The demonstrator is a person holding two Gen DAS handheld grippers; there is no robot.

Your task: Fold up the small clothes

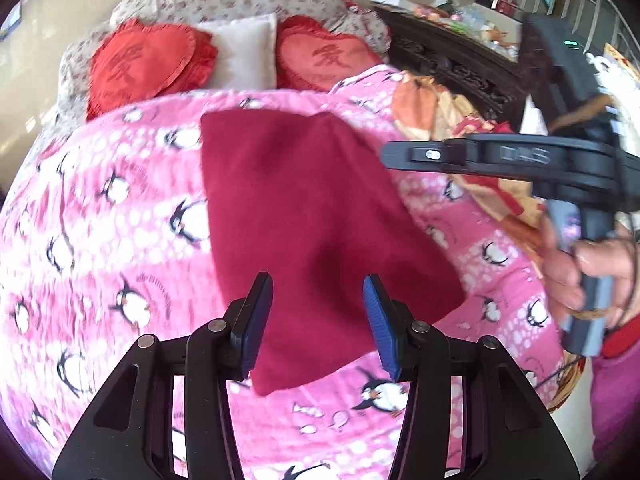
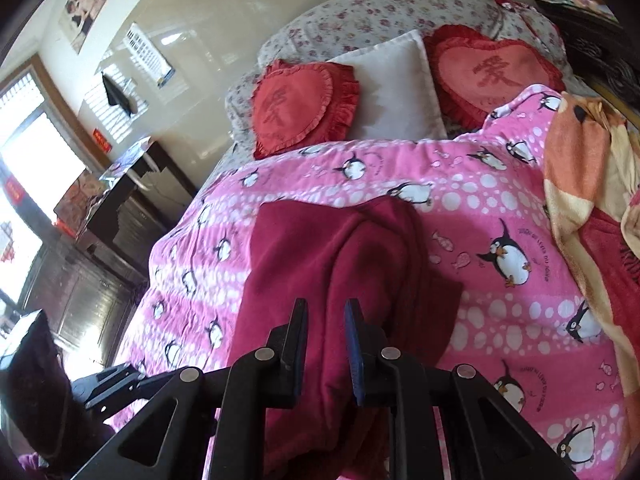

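A dark red garment (image 1: 316, 216) lies folded flat on the pink penguin blanket (image 1: 100, 208) on the bed. My left gripper (image 1: 318, 320) hovers over its near end, jaws wide apart and empty. My right gripper (image 1: 424, 155) shows in the left wrist view, to the right of the garment, held by a hand. In the right wrist view the garment (image 2: 320, 248) lies under my right gripper (image 2: 326, 344). Its jaws stand partly apart with red cloth seen between them. I cannot tell whether they pinch it.
Two red heart cushions (image 1: 144, 60) and a white pillow (image 1: 248, 50) lie at the bed's head. An orange and cream blanket (image 2: 588, 184) is bunched at the right. Dark wooden furniture (image 1: 452, 60) stands to the right of the bed, another dark cabinet (image 2: 100, 280) to the left.
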